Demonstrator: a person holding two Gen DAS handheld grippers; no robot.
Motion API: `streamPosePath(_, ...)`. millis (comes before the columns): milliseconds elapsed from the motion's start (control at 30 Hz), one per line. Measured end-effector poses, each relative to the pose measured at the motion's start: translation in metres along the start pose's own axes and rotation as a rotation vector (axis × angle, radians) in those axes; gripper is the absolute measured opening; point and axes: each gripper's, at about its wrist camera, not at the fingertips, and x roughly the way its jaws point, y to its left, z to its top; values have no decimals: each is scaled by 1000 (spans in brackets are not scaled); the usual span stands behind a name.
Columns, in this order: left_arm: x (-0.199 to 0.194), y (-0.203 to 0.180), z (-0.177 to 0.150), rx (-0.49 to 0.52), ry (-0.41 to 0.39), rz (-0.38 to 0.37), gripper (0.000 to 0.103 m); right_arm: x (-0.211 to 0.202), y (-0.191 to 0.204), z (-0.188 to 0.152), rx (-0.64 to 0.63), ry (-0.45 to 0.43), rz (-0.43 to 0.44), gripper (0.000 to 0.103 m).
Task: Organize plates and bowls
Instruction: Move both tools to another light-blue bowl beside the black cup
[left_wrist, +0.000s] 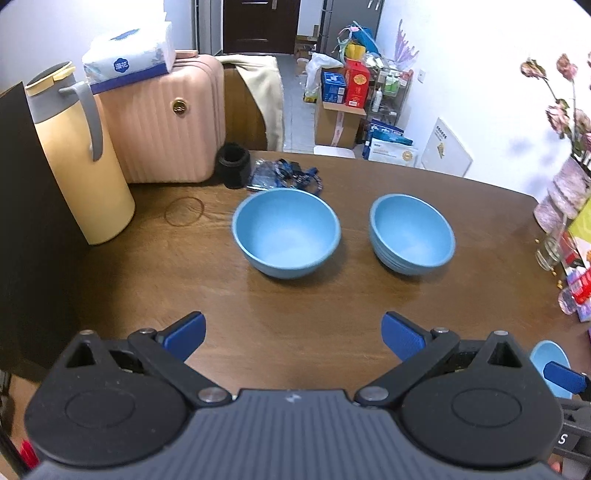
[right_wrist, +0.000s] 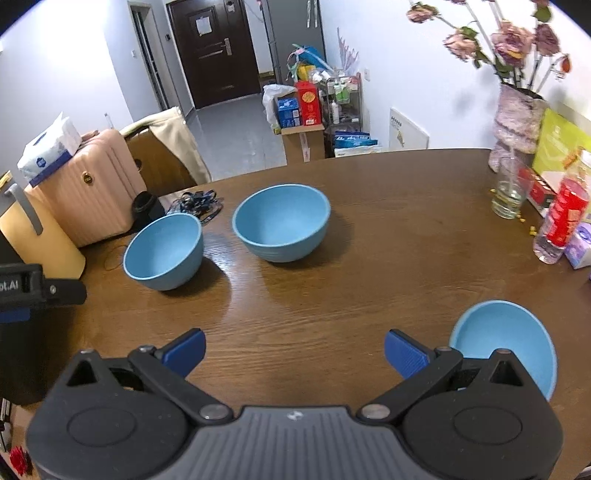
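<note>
Both spread wide, gripping nothing: left tool (left_wrist: 293, 334), right tool (right_wrist: 294, 350) (above brown surface (right_wrist: 388, 251)). Three blue bowls (right_wrist: 282, 227) upright, apart.

Bright overexposed walls, soft shadows beside bowls (right_wrist: 281, 221), fisheye-bent edges.

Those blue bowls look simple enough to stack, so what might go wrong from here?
Both grippers, left and right, are open and hold nothing.

1. The near bowl sits beside the right gripper; a sideways swing might knock it.
2. The glass and bottle by the table edge could tip if carrying a bowl that way.
</note>
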Motion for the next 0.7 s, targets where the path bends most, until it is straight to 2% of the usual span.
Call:
streamPosePath(400,46,51,51,-5,16,5,103,51,65,40,31,30,5,103)
streamPosePath(700,77,75,76,-30,39,8,103,88,94,60,68,51,9,103)
